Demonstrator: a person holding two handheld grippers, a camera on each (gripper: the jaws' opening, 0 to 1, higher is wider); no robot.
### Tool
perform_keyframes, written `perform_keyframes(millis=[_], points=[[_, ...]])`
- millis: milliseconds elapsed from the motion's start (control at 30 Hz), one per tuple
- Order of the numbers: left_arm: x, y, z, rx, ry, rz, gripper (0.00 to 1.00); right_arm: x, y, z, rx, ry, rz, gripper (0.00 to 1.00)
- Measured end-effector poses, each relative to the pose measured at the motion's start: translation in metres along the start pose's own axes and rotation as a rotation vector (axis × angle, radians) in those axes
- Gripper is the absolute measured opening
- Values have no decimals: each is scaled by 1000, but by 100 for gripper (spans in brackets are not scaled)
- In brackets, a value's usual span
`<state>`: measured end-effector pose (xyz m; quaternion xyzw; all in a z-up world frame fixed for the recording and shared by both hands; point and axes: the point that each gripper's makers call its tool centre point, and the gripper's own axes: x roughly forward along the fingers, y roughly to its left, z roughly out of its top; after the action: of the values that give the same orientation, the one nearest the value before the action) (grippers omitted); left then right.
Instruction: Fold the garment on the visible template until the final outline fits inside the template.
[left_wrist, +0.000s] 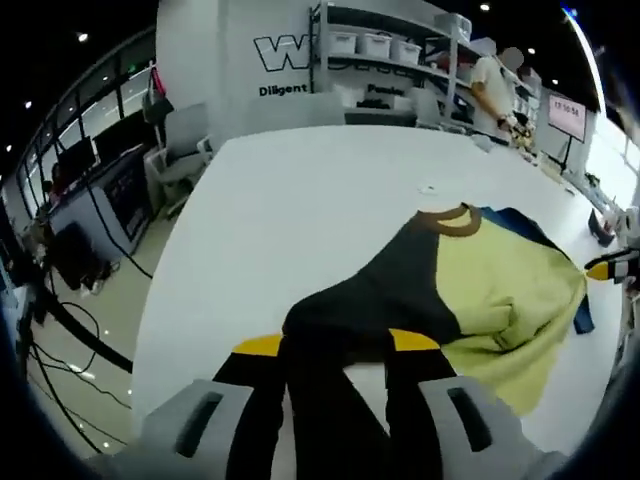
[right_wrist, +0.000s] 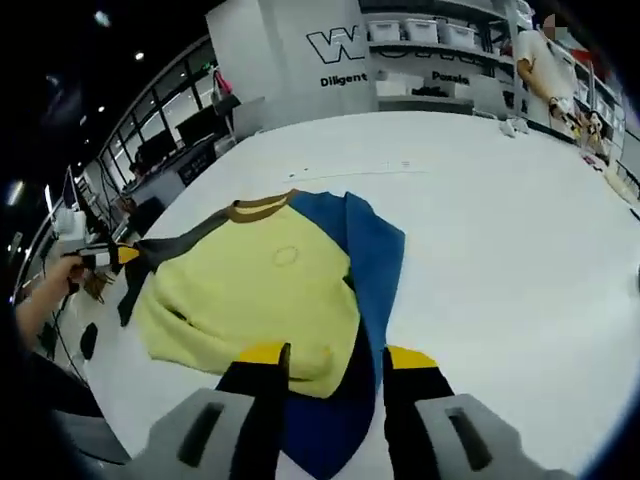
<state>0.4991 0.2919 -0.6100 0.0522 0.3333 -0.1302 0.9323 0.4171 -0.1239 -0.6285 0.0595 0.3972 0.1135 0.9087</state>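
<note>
The garment (right_wrist: 255, 290) lies spread on the white surface (right_wrist: 480, 230). It is a yellow top with a brown collar (right_wrist: 258, 207), a dark sleeve on one side and a blue panel (right_wrist: 372, 250) on the other. In the left gripper view the same garment (left_wrist: 480, 290) shows its dark sleeve (left_wrist: 390, 290) running down toward the camera.

The left hand-held gripper (left_wrist: 337, 350) has that dark sleeve between its yellow-tipped jaws, and the cloth fills the gap; it looks pinched there. In the right gripper view this gripper (right_wrist: 110, 257) appears at the far edge of the garment, held in a person's hand (right_wrist: 55, 280).

The right hand-held gripper (right_wrist: 335, 360) sits at the near hem, its jaws standing apart with the blue cloth and a yellow edge between them; I cannot tell whether they press on the fabric.

Beyond the surface stand a white wall with dark lettering (right_wrist: 350, 45), shelves with bins (left_wrist: 380, 45), and a person (left_wrist: 492, 90) at a bench.
</note>
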Motion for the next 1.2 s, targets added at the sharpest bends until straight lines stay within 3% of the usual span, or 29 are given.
perform_keyframes(millis=[67,233,367,500,700,900,1067,1200], points=[[-2,-11,-4,5,2,-24,41,1,5,-4,12,0,13,42],[-11,-18,-14,16,13,-4,44,2,16,-17,19,20,32,46],[-17,-13,-20,-5,8,49,48,3,23,-21,17,27,47,48],[-24,-39,-21,-3,-33,-48,40,5,31,-23,14,23,69,49],[-19,-64,-48,2,41,-124,40,14,38,-34,32,29,74,48],[-13,-68,-64,-24,92,-139,36,23,34,-42,67,21,44,39],[-12,-73,-70,-22,118,-151,30,27,33,-36,10,-36,52,24],[-10,-74,-80,-23,157,-147,22,29,33,-36,-38,-42,66,11]])
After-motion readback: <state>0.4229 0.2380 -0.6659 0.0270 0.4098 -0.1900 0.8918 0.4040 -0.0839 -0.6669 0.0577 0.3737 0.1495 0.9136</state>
